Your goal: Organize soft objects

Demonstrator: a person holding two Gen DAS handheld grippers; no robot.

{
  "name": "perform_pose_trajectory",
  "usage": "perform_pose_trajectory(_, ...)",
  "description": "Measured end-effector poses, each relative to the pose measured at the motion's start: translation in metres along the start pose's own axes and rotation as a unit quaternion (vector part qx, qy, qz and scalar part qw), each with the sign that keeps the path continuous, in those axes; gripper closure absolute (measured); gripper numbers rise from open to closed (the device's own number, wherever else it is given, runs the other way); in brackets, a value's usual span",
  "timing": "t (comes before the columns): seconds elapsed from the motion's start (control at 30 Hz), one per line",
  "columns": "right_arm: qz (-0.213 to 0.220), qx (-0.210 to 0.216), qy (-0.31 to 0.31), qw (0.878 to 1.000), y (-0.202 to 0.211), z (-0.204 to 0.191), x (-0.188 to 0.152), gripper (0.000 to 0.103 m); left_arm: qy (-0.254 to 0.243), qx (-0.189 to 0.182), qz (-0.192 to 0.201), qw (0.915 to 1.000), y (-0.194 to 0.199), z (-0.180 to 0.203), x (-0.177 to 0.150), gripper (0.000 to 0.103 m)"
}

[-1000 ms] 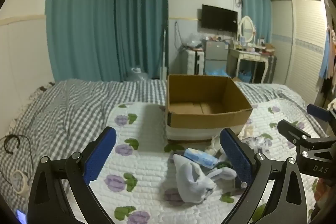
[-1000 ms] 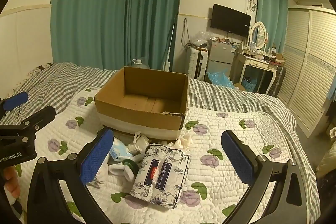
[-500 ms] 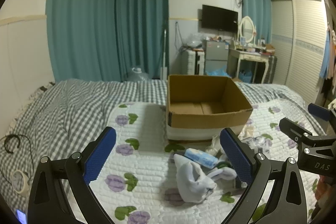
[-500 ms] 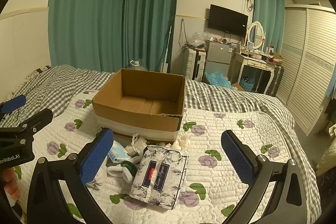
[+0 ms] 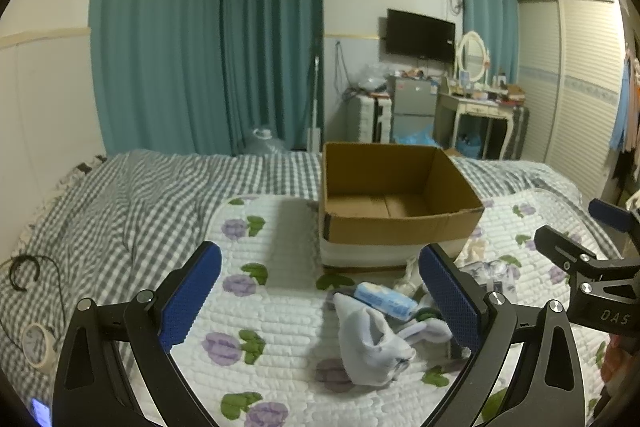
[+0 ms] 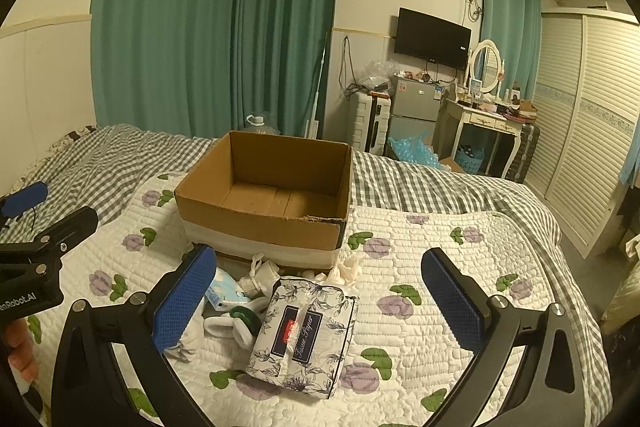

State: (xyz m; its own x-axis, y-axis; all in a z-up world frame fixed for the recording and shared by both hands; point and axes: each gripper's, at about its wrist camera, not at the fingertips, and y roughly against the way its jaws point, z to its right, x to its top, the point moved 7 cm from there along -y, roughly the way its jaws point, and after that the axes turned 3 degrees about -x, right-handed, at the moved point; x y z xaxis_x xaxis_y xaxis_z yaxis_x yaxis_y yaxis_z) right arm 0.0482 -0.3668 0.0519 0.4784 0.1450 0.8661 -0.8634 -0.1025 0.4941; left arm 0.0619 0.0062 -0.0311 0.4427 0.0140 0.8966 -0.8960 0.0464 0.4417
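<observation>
Both claws hang released and empty, the left gripper (image 5: 320,301) and the right gripper (image 6: 320,301). The tissue pack (image 6: 305,333) lies on the quilt (image 6: 440,259) between the right fingers, short of the empty box (image 6: 264,195). It looks light and squashy with slick wrap; pinching across its narrow sides seems safest. A limp sock (image 5: 370,343) lies ahead of the left claw, toward its right finger, easy to bunch anywhere.

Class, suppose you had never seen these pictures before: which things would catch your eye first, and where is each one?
The open cardboard box stands out first, empty in the middle of the flowered quilt. Just in front of it lies a small heap of soft things, topped by a floral tissue pack, with a white sock beside it. The left gripper and right gripper both hang open over the heap.
</observation>
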Motion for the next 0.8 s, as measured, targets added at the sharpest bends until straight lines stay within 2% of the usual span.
perform_pose_trajectory(0.8,-0.004,0.0,0.0,1.0,-0.001,-0.0021,-0.0014,0.0,0.0,-0.004,-0.002,1.0,-0.0005,0.0014,-0.0021,0.002)
